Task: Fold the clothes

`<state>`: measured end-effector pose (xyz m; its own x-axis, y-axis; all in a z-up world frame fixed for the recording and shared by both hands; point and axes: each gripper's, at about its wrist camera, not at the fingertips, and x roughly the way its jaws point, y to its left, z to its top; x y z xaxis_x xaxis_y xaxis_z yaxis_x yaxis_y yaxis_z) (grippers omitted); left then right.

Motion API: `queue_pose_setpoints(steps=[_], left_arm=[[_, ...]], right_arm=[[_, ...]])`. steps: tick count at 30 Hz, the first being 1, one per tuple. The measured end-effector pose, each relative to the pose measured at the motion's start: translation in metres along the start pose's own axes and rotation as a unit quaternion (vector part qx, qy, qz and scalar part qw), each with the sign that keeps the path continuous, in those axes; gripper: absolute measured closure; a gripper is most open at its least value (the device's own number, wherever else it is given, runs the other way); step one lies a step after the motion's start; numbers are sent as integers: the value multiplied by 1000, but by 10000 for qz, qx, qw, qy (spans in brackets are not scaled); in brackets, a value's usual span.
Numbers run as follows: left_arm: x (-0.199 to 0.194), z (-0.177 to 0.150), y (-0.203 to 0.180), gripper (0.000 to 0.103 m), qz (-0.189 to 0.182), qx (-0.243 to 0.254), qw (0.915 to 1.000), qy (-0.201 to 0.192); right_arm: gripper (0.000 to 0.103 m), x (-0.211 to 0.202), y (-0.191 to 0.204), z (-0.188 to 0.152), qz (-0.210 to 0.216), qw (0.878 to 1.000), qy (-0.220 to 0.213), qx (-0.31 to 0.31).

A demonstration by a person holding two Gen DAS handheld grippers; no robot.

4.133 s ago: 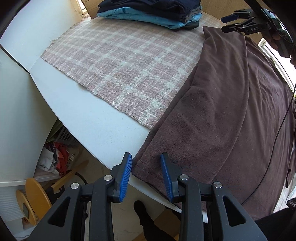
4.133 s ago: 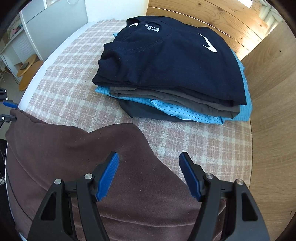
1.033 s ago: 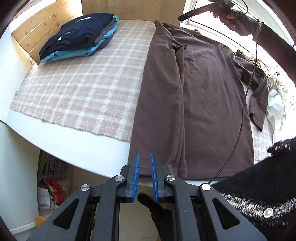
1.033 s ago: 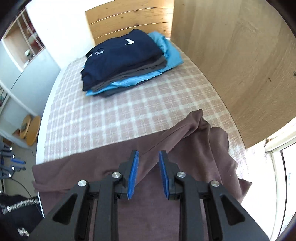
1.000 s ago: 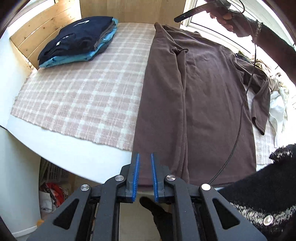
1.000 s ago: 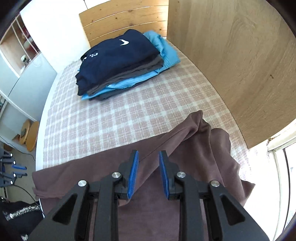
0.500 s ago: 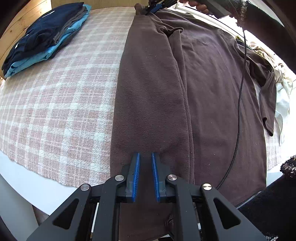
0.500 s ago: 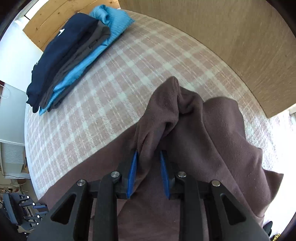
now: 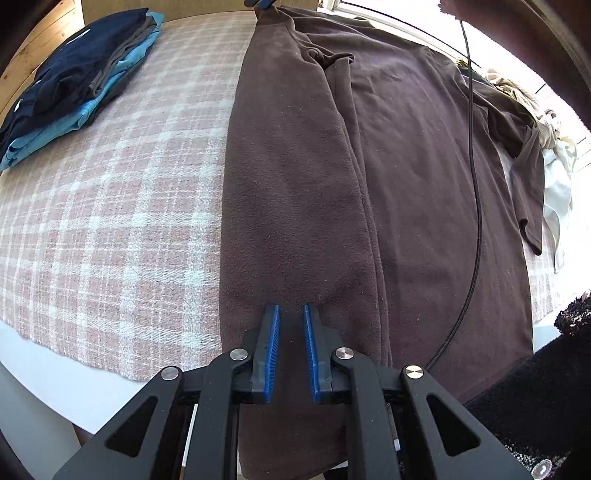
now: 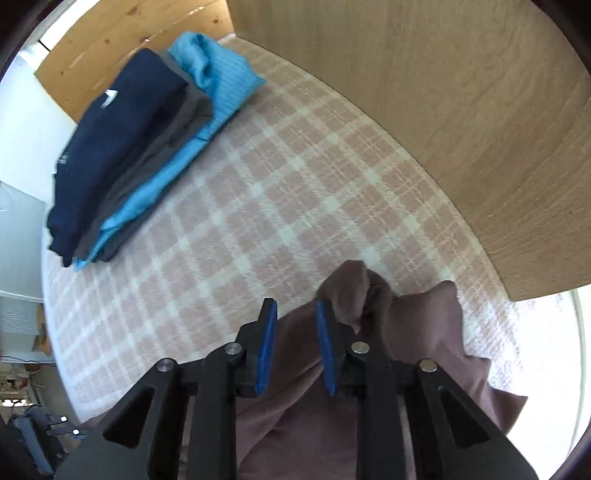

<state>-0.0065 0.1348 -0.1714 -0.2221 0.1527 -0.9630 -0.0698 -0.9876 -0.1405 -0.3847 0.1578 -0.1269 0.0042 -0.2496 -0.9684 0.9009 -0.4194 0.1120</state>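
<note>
A dark brown long-sleeved shirt [image 9: 388, 166] lies lengthwise on a pink plaid blanket [image 9: 110, 206], its left side folded over the body. My left gripper [image 9: 290, 317] is shut on the shirt's hem fold near the table's front edge. My right gripper [image 10: 293, 314] is at the far end, at the shirt's shoulder [image 10: 347, 291]; its jaws stand a little apart with brown cloth between and under them. It shows at the top of the left wrist view [image 9: 262, 3].
A stack of folded clothes [image 9: 74, 81], navy on top with grey and light blue below, sits at the blanket's far left corner, also seen in the right wrist view [image 10: 140, 147]. A wooden panel [image 10: 443, 110] rises behind. A black cable [image 9: 474, 184] crosses the shirt. Light garments [image 9: 554, 166] lie at right.
Both grippers moved forward and down with the shirt's edge, laying the folded side flat on the blanket. The right gripper's jaws have parted slightly.
</note>
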Motion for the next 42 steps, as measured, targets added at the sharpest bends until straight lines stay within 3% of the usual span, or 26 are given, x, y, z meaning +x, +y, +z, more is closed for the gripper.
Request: queue_pose_setpoints(steps=[6, 9, 11, 15, 18, 21, 25, 30, 33, 36, 39, 42], left_arm=[[-2, -4, 2, 90, -11, 11, 10000, -40], [-3, -6, 4, 90, -35, 24, 10000, -56], [-4, -8, 5, 90, -45, 24, 9999, -90], [-6, -13, 8, 90, -58, 15, 9998, -172], [-20, -20, 19, 90, 51, -201, 9996, -179], [-46, -36, 34, 90, 149, -390, 9984, -379], [-61, -56, 42, 90, 144, -350, 9984, -414], [-58, -66, 16, 90, -256, -166, 9990, -315], [-45, -75, -2, 90, -466, 56, 9988, -160], [-32, -85, -19, 90, -675, 278, 9973, -6], [-33, -93, -34, 90, -559, 741, 9957, -19], [-35, -77, -33, 90, -476, 835, 9953, -140]], right_arm=[[103, -20, -3, -2, -296, 9989, -358, 69], [103, -46, 14, -23, 129, 9982, -585, -50], [103, -43, 27, -41, 208, 9984, -447, -277], [103, -15, 29, -58, -210, 9992, -160, -294], [99, -62, 36, -78, -187, 9979, -580, -198], [99, -91, 68, -119, 343, 9968, -608, -386], [98, -73, 125, -187, 1217, 9910, -55, -551], [92, -44, 199, -248, 1956, 9769, 297, -804], [89, -31, 221, -269, 1717, 9799, 471, -900], [89, -32, 217, -273, 1677, 9828, 450, -634], [89, -34, 216, -275, 1483, 9873, 399, -401], [89, -51, 229, -285, 1254, 9916, 48, -329]])
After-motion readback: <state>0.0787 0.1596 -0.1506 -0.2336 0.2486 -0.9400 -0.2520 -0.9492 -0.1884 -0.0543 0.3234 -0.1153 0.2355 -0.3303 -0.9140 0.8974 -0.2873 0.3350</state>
